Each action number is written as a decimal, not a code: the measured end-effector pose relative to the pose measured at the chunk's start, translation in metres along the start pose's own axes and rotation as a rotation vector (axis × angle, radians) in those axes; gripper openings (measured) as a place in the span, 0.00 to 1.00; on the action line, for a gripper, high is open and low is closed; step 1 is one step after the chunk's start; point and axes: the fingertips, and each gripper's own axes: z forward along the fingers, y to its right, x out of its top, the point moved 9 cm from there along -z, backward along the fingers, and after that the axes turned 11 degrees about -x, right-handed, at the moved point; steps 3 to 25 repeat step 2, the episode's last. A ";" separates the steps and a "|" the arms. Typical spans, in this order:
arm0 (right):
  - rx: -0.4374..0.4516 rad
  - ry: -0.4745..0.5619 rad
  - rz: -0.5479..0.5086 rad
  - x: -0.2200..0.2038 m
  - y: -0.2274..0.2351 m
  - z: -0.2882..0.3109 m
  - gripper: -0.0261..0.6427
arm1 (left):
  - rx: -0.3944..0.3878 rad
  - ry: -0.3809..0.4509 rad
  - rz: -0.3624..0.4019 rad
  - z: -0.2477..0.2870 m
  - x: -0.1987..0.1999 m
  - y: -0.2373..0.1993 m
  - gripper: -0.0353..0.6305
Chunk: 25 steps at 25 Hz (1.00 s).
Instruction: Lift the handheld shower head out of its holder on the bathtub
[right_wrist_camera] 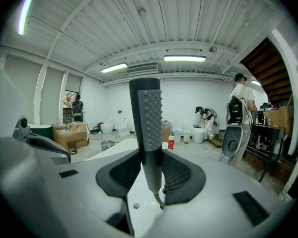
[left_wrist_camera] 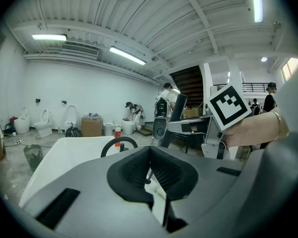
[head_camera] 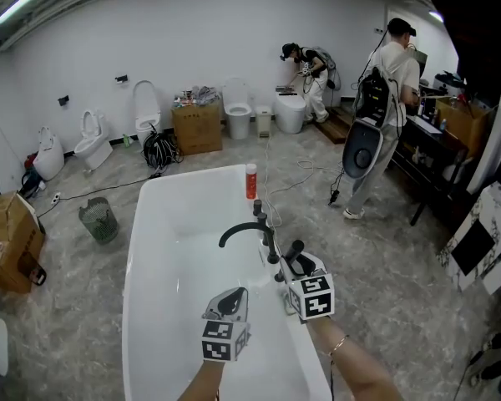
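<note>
A white bathtub [head_camera: 163,249] fills the middle of the head view, with a black arched faucet [head_camera: 249,230] on its right rim. Just nearer than the faucet, my right gripper [head_camera: 294,264] is shut on the dark handheld shower head [head_camera: 295,249]. In the right gripper view the shower head [right_wrist_camera: 148,123] stands upright between the pads [right_wrist_camera: 176,175], nozzle dots facing right, its hose trailing down toward the tub. Whether its foot is in the holder is hidden. My left gripper [head_camera: 234,297] hovers over the tub interior, shut on nothing [left_wrist_camera: 150,152]; from it the shower head [left_wrist_camera: 178,108] shows at right.
A red bottle [head_camera: 250,180] stands on the tub's far rim. A wire basket [head_camera: 98,220], cardboard boxes [head_camera: 198,126] and toilets [head_camera: 238,107] line the back. Two people [head_camera: 384,98] work at the back right, and cables [head_camera: 305,174] lie on the floor.
</note>
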 end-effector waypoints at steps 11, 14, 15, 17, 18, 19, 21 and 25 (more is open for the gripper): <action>-0.002 0.007 -0.001 0.002 -0.001 0.003 0.24 | -0.002 0.010 0.006 0.001 0.001 -0.003 0.08; -0.002 0.007 -0.001 0.002 -0.001 0.003 0.24 | -0.002 0.010 0.006 0.001 0.001 -0.003 0.08; -0.002 0.007 -0.001 0.002 -0.001 0.003 0.24 | -0.002 0.010 0.006 0.001 0.001 -0.003 0.08; -0.002 0.007 -0.001 0.002 -0.001 0.003 0.24 | -0.002 0.010 0.006 0.001 0.001 -0.003 0.08; -0.002 0.007 -0.001 0.002 -0.001 0.003 0.24 | -0.002 0.010 0.006 0.001 0.001 -0.003 0.08; -0.002 0.007 -0.001 0.002 -0.001 0.003 0.24 | -0.002 0.010 0.006 0.001 0.001 -0.003 0.08; -0.002 0.007 -0.001 0.002 -0.001 0.003 0.24 | -0.002 0.010 0.006 0.001 0.001 -0.003 0.08; -0.002 0.007 -0.001 0.002 -0.001 0.003 0.24 | -0.002 0.010 0.006 0.001 0.001 -0.003 0.08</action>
